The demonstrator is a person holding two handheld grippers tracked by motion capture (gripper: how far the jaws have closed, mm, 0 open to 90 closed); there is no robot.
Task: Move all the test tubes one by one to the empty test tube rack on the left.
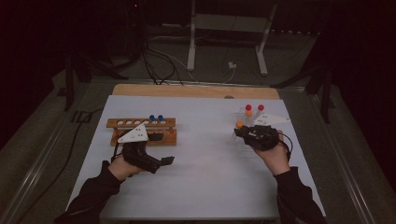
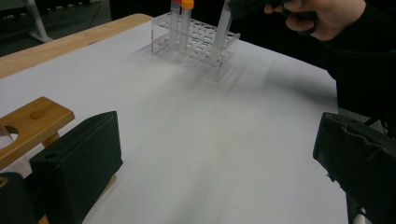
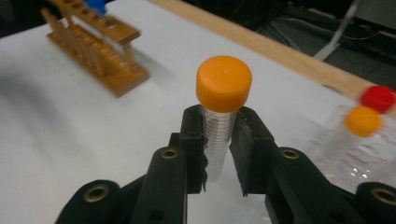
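— How are your hands sitting?
— I'm holding my left gripper [image 1: 167, 160] low, jaws standing wide apart. My right gripper [image 1: 239, 132] is raised, jaws clamping together, wrist tilted inward.

Right gripper [image 3: 218, 154], seen along its black jaws, which clamp an orange-capped graduated tube [image 3: 222, 112] held upright just below its cap. Behind, at upper left, a wooden tube rack [image 3: 95, 49] on the white tabletop [image 3: 70, 140]. At right, blurred, an orange cap [image 3: 363, 120] and a red cap [image 3: 378, 98].
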